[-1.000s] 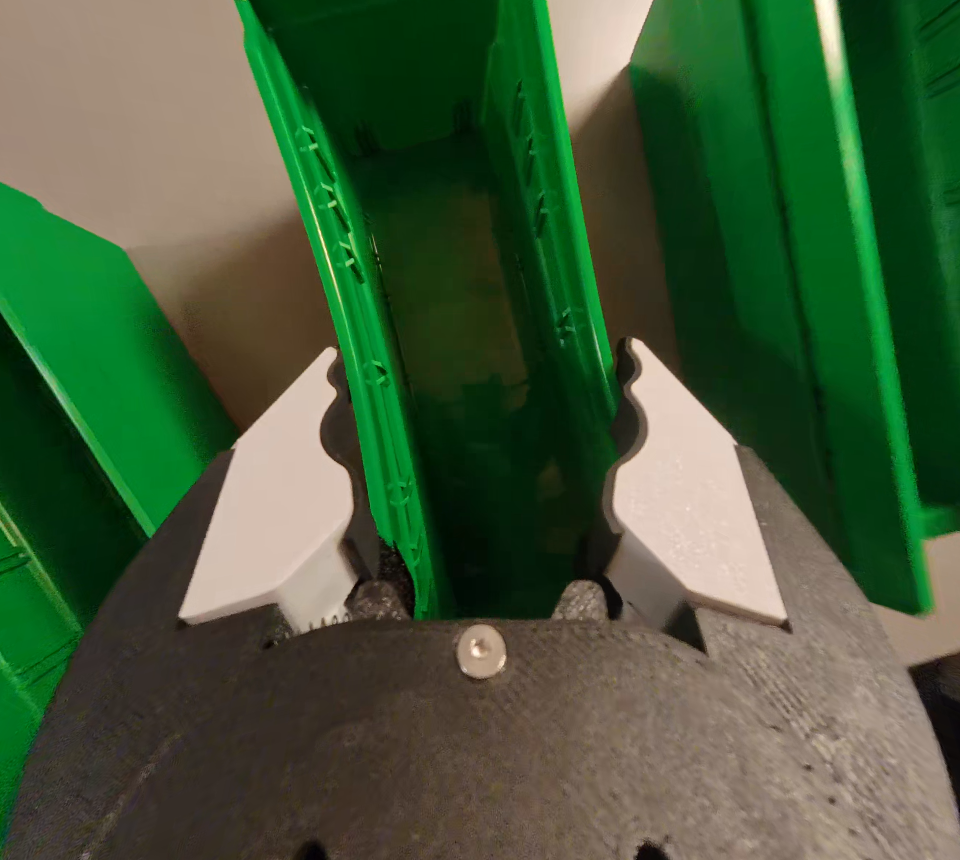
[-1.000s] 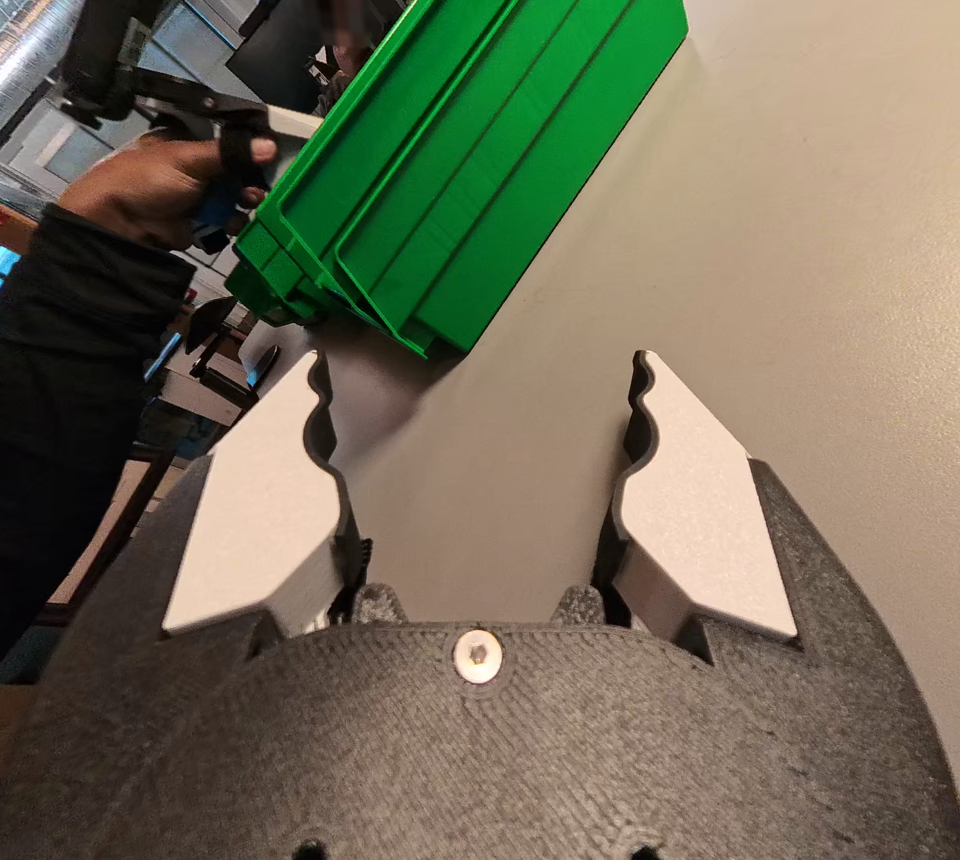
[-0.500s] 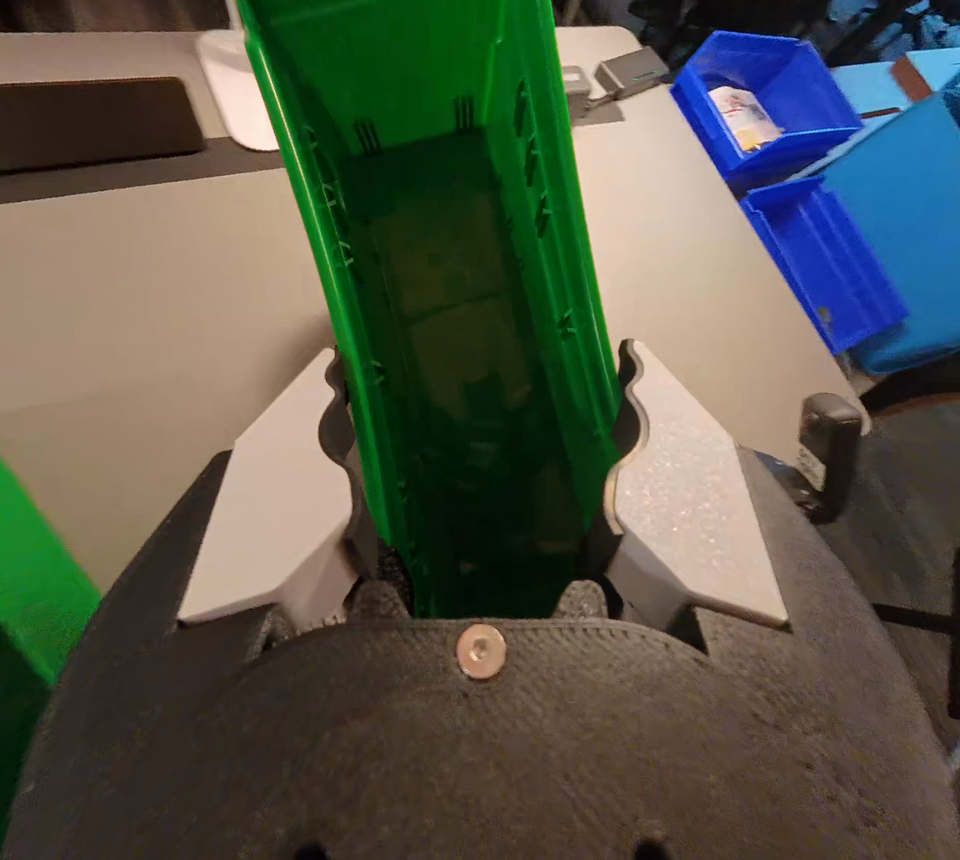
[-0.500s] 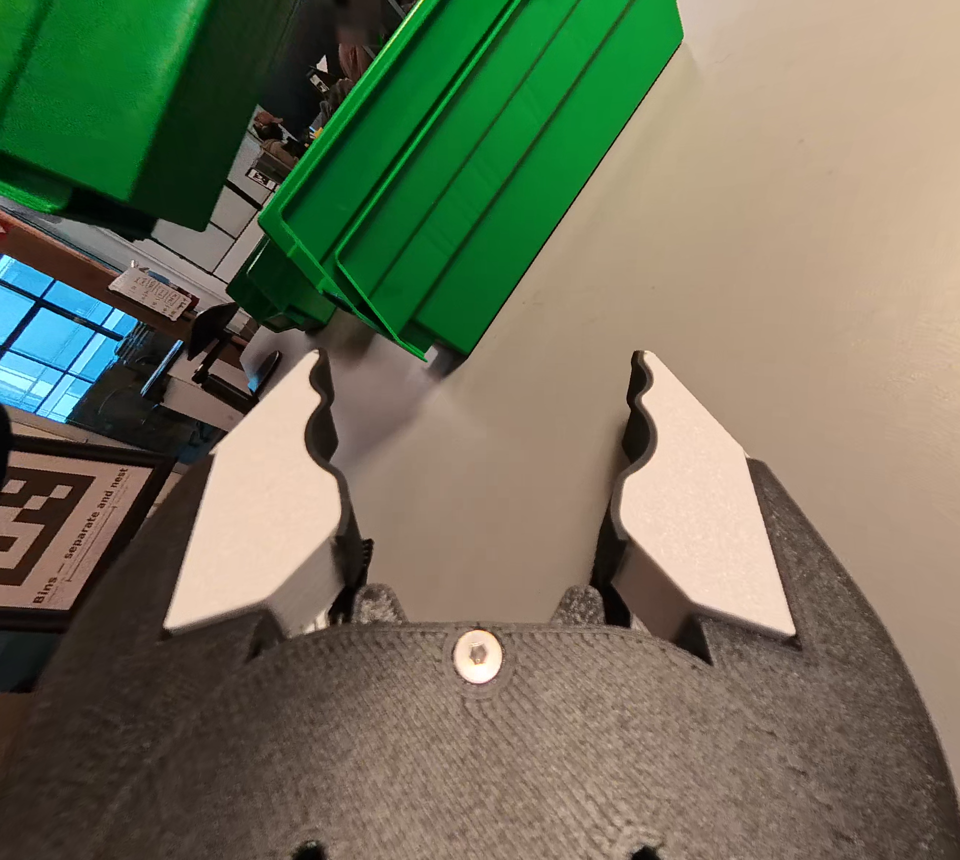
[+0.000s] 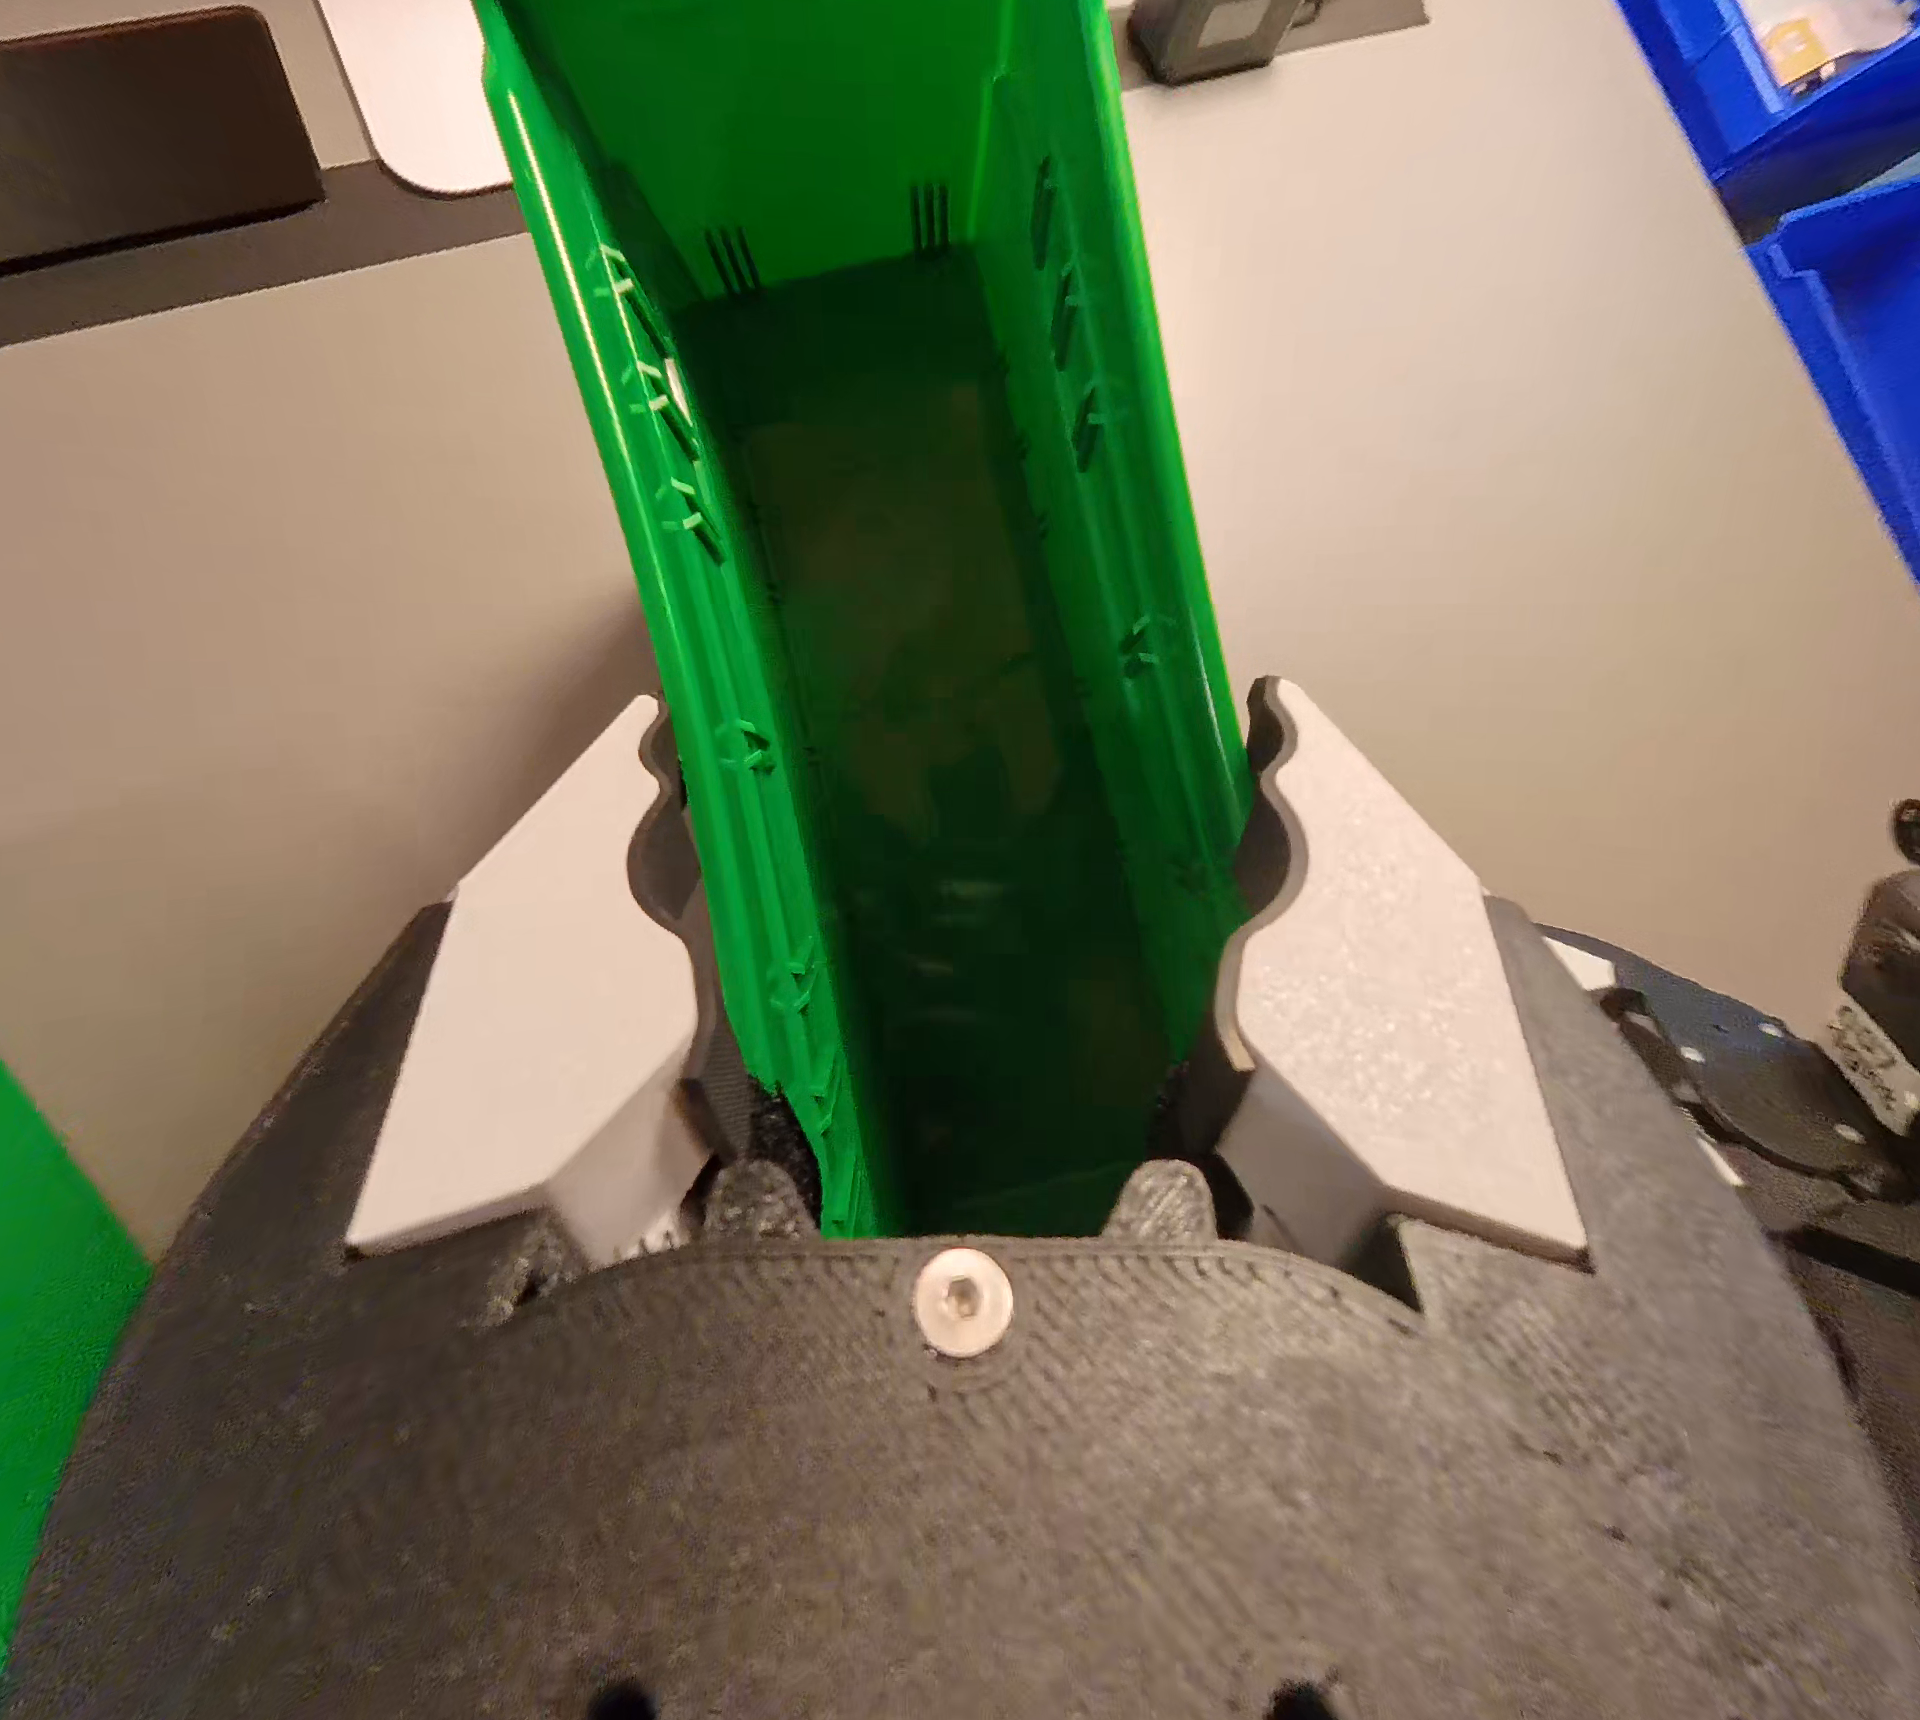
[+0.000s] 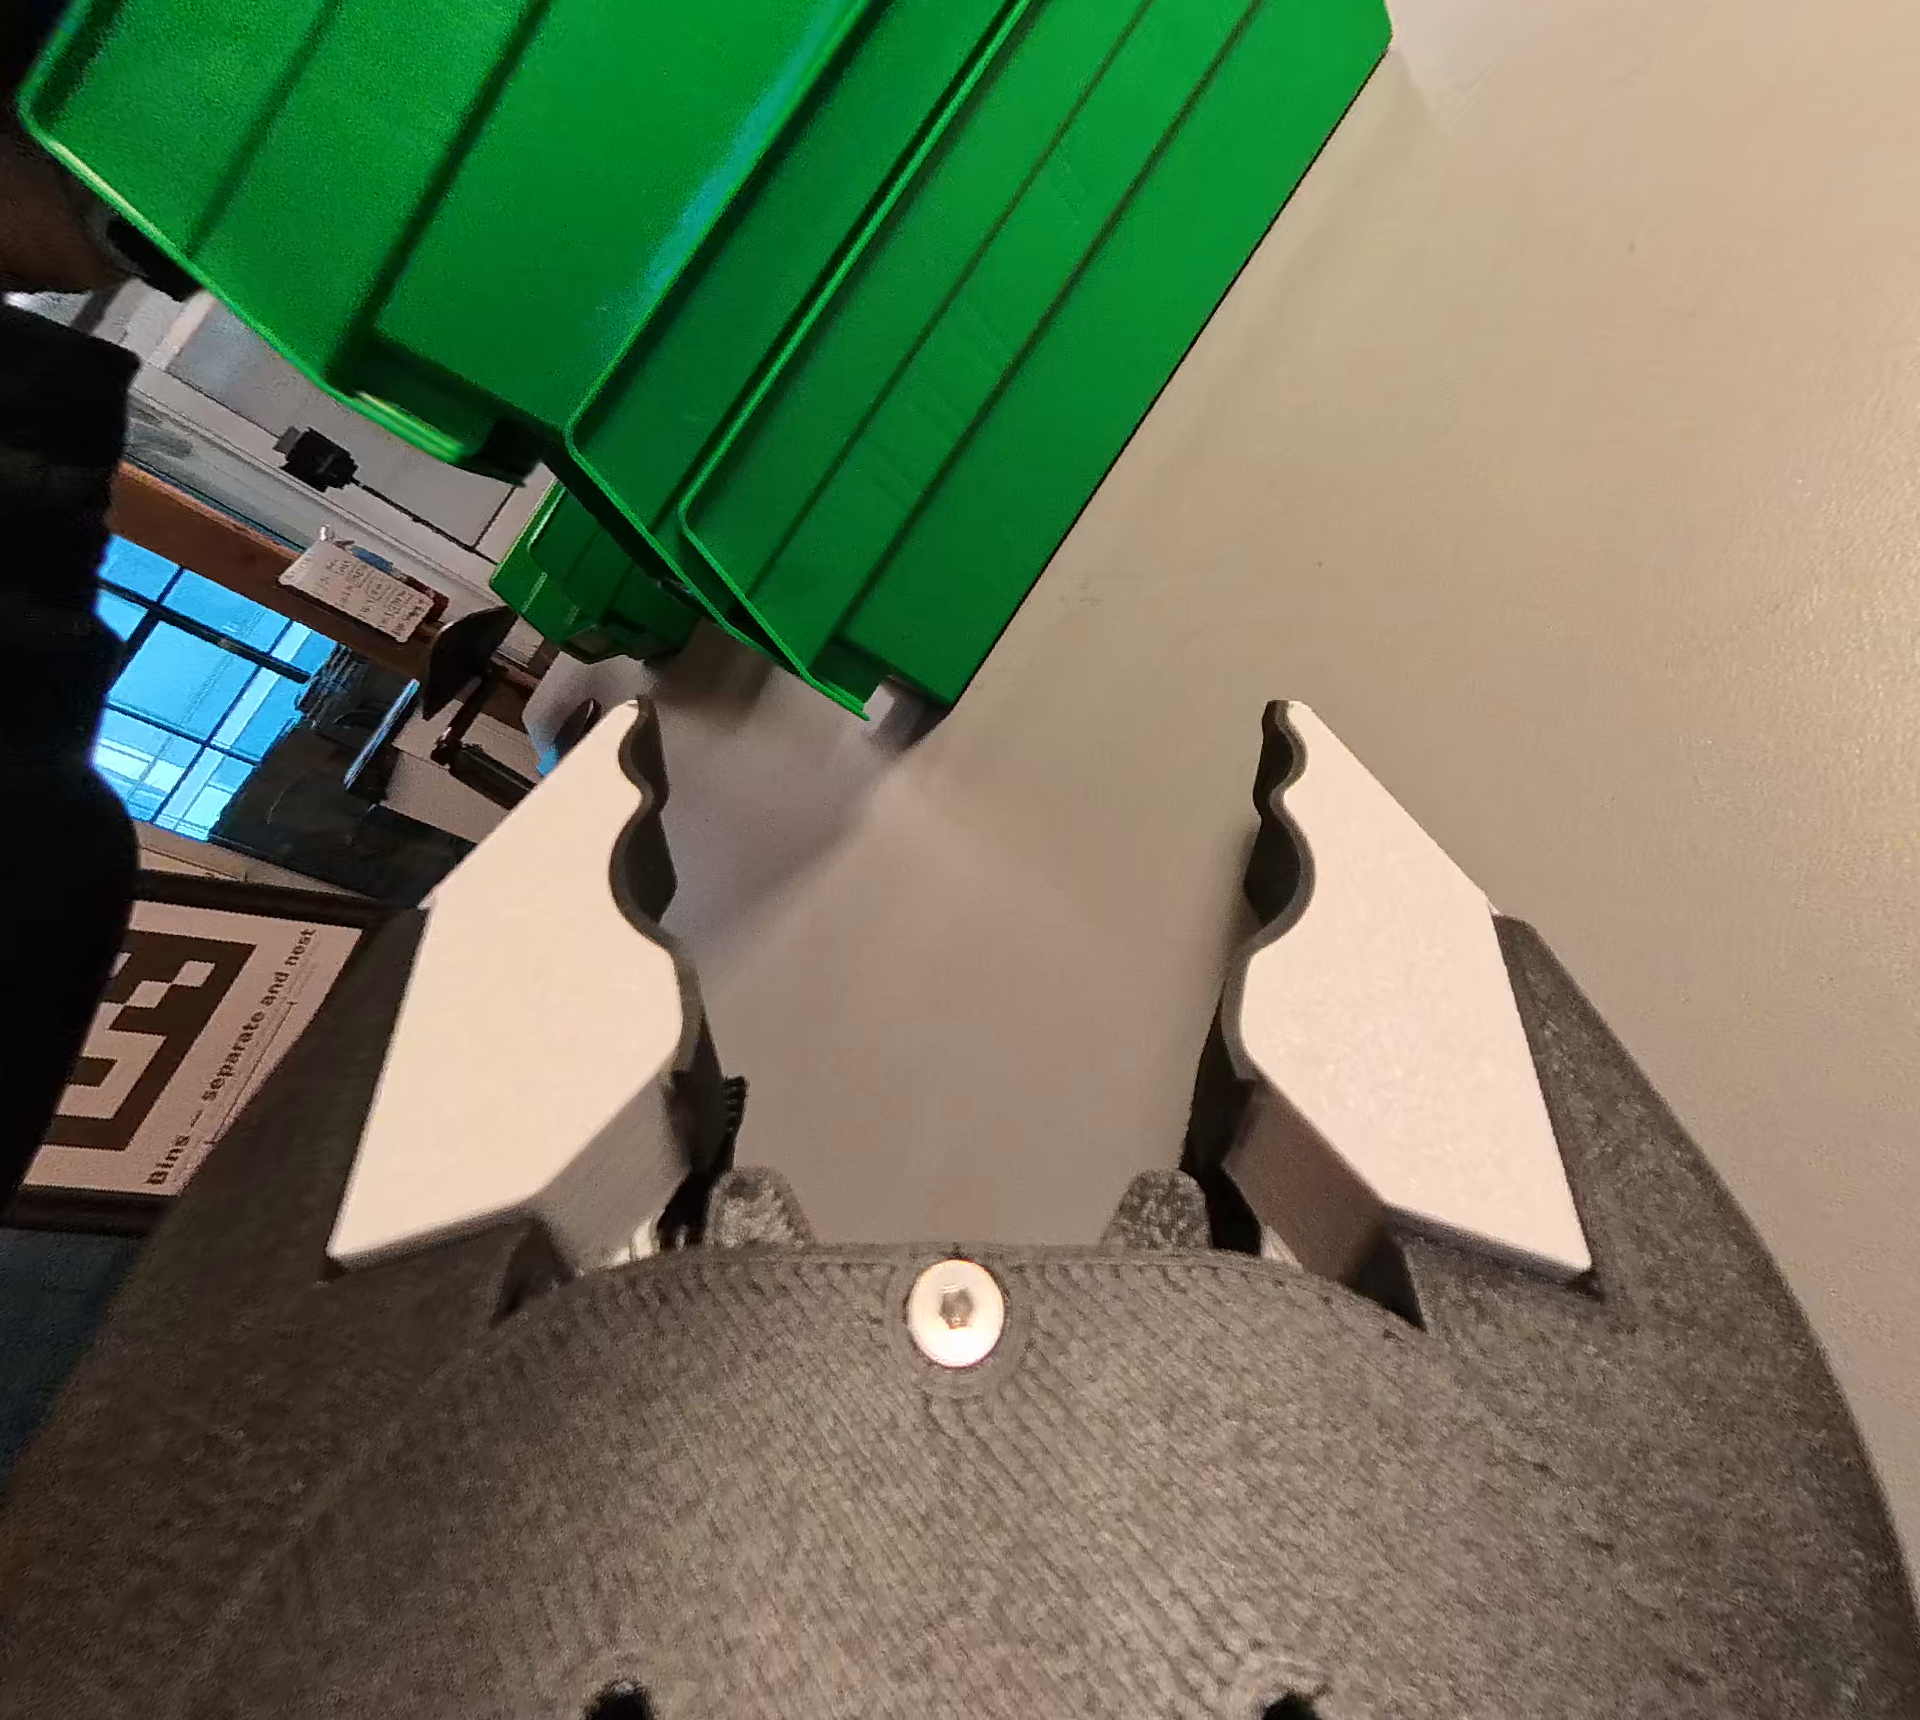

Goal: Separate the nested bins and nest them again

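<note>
Left gripper (image 5: 961,714) is clamping a green bin (image 5: 800,112) by both side walls; right gripper (image 6: 961,714) is hanging wide open, bare, near stacked green bins (image 6: 1039,320).

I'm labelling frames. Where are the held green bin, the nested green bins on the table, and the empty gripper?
held green bin (image 5: 883,652), left wrist view, inner floor
nested green bins (image 6: 1039,268), right wrist view, side wall
right gripper (image 6: 961,735), right wrist view, between fingertips

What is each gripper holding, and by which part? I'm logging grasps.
The left gripper holds a green bin across its near end, a finger pressed on each long side wall. The right gripper is open and empty.
</note>
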The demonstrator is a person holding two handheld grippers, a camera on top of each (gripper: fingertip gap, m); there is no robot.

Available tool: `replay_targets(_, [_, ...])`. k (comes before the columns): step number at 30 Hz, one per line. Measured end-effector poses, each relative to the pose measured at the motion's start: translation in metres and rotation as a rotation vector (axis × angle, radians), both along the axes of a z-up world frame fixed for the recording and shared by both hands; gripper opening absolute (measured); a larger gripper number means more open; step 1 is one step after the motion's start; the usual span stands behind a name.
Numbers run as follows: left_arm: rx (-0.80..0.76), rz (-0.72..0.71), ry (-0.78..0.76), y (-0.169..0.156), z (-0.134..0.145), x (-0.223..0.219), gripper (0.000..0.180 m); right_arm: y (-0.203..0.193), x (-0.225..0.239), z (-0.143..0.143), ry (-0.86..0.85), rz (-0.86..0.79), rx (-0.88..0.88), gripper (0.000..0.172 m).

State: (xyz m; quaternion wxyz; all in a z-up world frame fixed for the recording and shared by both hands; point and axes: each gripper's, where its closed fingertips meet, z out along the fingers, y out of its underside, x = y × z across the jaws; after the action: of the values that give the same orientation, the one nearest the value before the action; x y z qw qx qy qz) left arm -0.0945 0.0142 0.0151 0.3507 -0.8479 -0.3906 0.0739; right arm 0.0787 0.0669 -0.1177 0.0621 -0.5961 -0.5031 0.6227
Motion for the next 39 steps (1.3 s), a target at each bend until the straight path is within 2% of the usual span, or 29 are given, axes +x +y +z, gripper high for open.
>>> replay_targets(7, [-0.077,0.033,0.034,0.006,-0.022,-0.007,0.110,0.001,0.000,0.000,0.003,-0.003,0.001,0.114])
replay_targets(13, [-0.107,-0.004,0.134,0.013,-0.032,-0.009,0.123,0.001,0.001,0.001,0.007,-0.005,-0.002,0.114])
replay_targets(18, [0.060,-0.098,0.209,0.029,-0.012,0.009,0.127,0.001,0.001,0.001,0.007,-0.002,-0.004,0.114])
replay_targets(21, [0.138,-0.123,0.218,0.019,0.004,0.020,0.129,0.001,0.001,0.002,0.010,-0.001,-0.008,0.114])
replay_targets(24, [0.161,-0.082,0.258,-0.020,0.016,0.011,0.129,0.001,0.002,0.002,0.011,0.000,-0.012,0.114])
replay_targets(28, [0.085,0.103,0.289,-0.121,0.013,-0.030,0.131,0.001,0.001,0.001,0.009,0.000,-0.002,0.114])
replay_targets(31, [0.002,0.298,0.245,-0.216,-0.010,-0.061,0.134,0.001,0.001,0.001,0.007,-0.002,0.003,0.113])
replay_targets(34, [-0.142,0.438,0.187,-0.297,-0.048,-0.074,0.138,0.000,0.001,-0.001,0.000,-0.006,0.016,0.113])
replay_targets(36, [-0.197,0.476,0.136,-0.326,-0.072,-0.074,0.140,0.000,0.000,-0.002,-0.003,-0.010,0.028,0.112])
replay_targets(39, [-0.219,0.483,0.102,-0.341,-0.093,-0.073,0.140,0.000,0.000,-0.001,0.003,-0.023,0.042,0.111])
